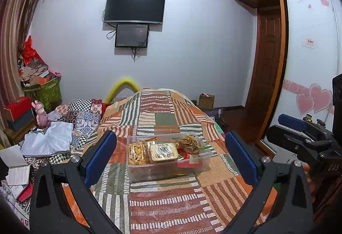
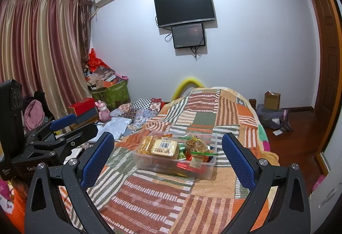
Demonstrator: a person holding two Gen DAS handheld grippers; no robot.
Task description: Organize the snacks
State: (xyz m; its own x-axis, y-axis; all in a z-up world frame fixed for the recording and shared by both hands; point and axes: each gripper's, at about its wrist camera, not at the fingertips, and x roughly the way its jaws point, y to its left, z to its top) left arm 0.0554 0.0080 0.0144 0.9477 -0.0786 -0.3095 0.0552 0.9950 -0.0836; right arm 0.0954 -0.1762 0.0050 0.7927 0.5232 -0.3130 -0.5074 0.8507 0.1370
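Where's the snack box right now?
The clear snack box sits on the patchwork bedspread, centred ahead between both grippers' open fingers in each wrist view, with the snacks already inside it.

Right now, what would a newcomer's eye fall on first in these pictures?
The clear plastic box packed with wrapped snacks, sitting mid-bed on the loud patchwork quilt. Both open grippers, left and right, frame it without touching. Behind, a dark wall-mounted TV hangs above a smaller screen.
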